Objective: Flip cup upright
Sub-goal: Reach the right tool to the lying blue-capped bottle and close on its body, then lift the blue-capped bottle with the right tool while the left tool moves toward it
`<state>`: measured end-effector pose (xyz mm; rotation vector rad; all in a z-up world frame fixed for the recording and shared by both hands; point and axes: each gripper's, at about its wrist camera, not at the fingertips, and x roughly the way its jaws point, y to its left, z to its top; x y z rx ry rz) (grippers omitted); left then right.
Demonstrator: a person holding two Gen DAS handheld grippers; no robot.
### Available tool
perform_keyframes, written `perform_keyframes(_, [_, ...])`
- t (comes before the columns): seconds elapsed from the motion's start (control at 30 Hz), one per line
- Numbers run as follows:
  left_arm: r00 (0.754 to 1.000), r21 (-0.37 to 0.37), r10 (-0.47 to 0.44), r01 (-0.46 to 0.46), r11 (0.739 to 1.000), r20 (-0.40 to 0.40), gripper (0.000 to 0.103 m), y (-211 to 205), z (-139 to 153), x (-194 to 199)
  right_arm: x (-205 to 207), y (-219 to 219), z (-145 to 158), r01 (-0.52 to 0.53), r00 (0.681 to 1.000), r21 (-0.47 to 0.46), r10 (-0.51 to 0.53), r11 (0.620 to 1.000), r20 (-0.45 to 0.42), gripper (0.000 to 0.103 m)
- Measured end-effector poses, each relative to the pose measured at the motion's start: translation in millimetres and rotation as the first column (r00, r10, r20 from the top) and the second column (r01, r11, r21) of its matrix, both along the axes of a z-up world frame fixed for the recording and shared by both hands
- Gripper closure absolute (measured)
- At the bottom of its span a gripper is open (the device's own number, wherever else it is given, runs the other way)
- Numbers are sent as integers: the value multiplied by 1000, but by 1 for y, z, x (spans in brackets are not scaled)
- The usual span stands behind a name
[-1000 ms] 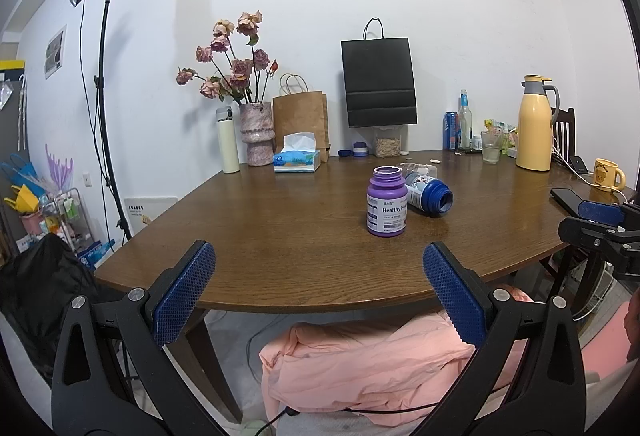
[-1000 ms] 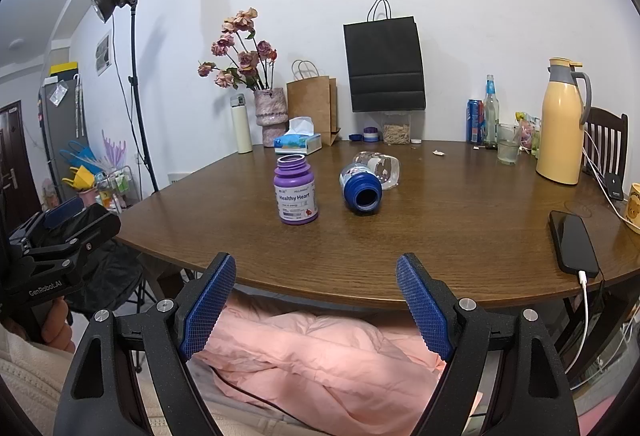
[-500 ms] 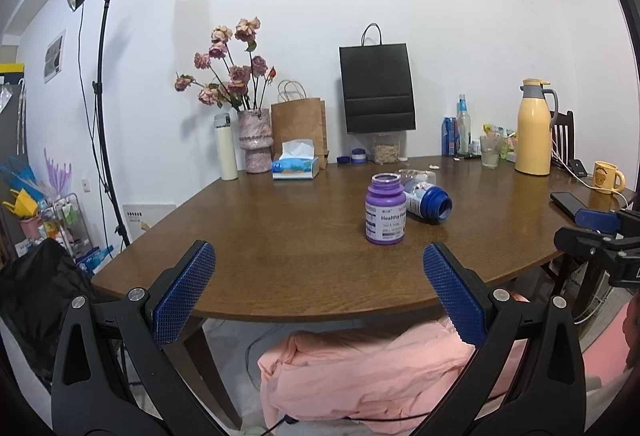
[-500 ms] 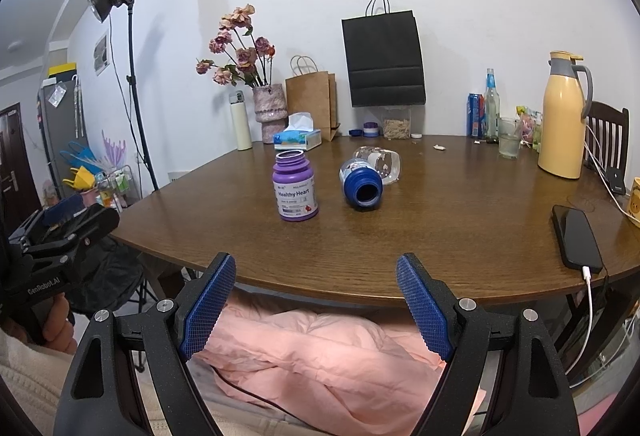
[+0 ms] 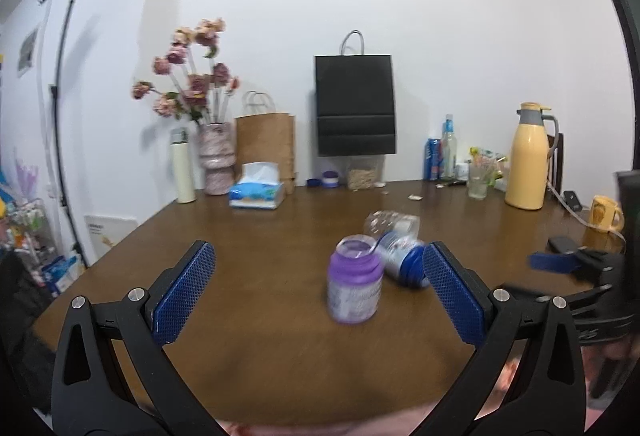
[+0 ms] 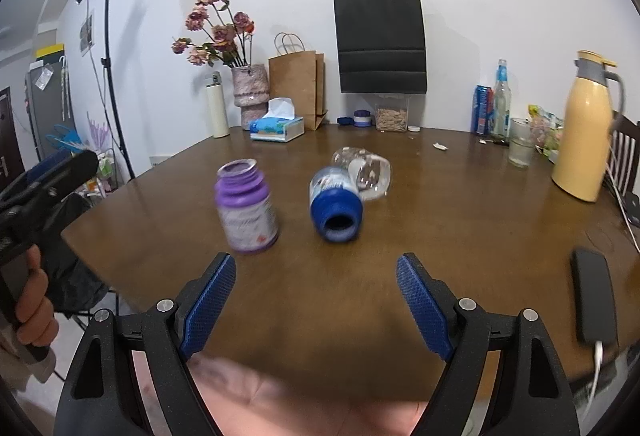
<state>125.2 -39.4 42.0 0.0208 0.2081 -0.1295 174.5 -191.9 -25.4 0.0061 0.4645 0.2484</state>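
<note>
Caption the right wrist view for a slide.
Open right gripper over the brown wooden table, facing a toppled clear blue-mouthed cup beside an upright purple bottle.

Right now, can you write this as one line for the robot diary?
phase: approach | left claw: open, empty | right claw: open, empty | clear blue-mouthed plastic cup: on its side, untouched | purple plastic bottle: upright

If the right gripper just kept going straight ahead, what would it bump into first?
Most likely the tipped-over blue bottle. It lies on the table nearly centred ahead of the open right gripper, its mouth facing it. The upright purple bottle stands off to the left. Depth is hard to judge.
</note>
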Motion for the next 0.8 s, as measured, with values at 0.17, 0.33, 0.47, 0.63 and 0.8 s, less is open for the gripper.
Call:
perform_keyframes(0.17, [998, 8, -57, 57, 998, -41, 0, -20, 5, 47, 72, 8, -4, -19, 995, -23, 17, 1000, -95, 16])
perform_keyframes(0.33, [989, 4, -98, 99, 995, -114, 0, -34, 4, 91, 129, 15, -19, -56, 983, -12, 53, 998, -176, 16])
perform_keyframes(0.47, [980, -13, -116, 115, 993, -161, 0, -38, 3, 114, 160, 21, -34, -72, 971, -28, 63, 997, -232, 35])
perform_keyframes(0.63, [976, -3, -137, 139, 990, -168, 0, -44, 5, 131, 178, 15, -43, -104, 958, 17, 104, 994, -266, 43])
perform_keyframes(0.8, [967, 35, -181, 190, 981, -180, 0, -54, 6, 148, 178, 2, -34, -143, 956, 45, 150, 989, -251, 44])
